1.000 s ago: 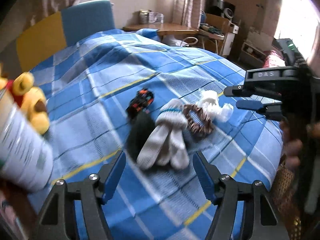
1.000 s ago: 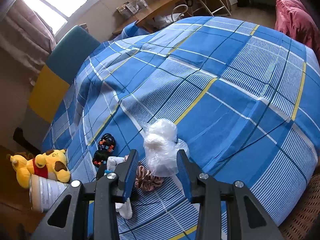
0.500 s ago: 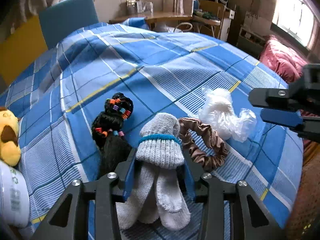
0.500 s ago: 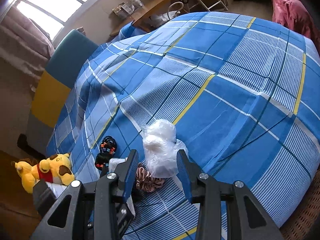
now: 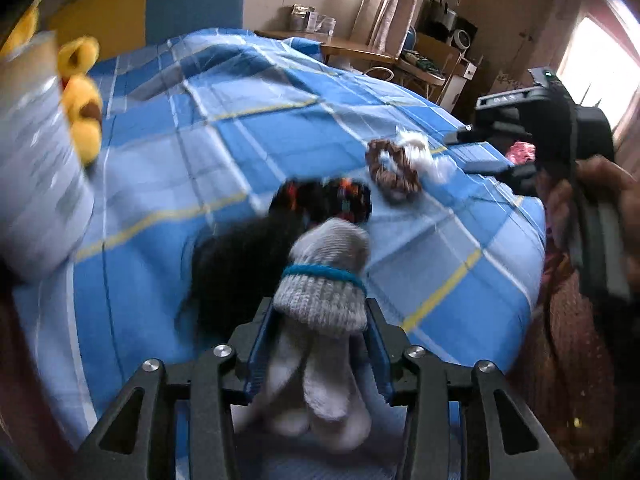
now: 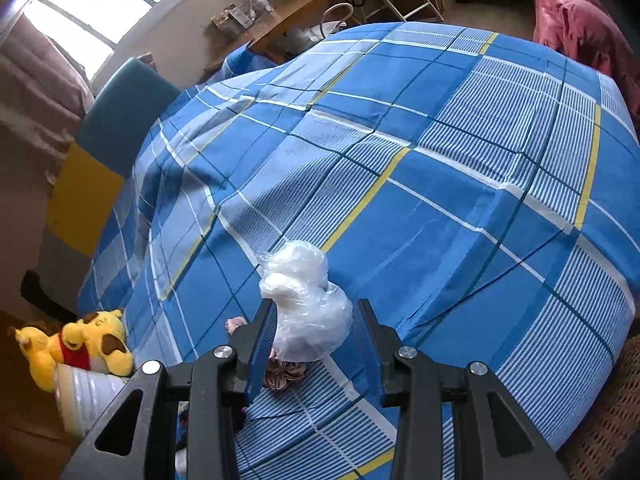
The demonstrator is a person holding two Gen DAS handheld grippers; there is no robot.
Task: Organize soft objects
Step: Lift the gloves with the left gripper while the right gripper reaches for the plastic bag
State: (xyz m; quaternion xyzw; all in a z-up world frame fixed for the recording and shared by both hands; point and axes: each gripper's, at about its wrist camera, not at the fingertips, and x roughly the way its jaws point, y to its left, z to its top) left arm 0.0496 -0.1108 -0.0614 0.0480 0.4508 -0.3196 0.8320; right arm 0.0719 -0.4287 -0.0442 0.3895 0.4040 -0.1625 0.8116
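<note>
Our left gripper (image 5: 320, 344) was clamped on the grey socks (image 5: 326, 280), jaws easing apart slightly, with the black hair piece (image 5: 244, 256) crowding beside them. Our right gripper (image 6: 316, 336) sat apart around the plastic bag (image 6: 308, 304) near the bedspread's (image 6: 440, 200) edge, scrunchie (image 6: 284, 376) just beside it.

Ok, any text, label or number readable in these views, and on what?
"DAS": pale letters on the black body of the right gripper, blurred, so only a likely reading.
Print on the white can: too blurred to read.
No other text is legible.

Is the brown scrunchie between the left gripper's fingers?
No: the grey knitted glove sits between them; the brown scrunchie lies farther off on the bedspread.
</note>
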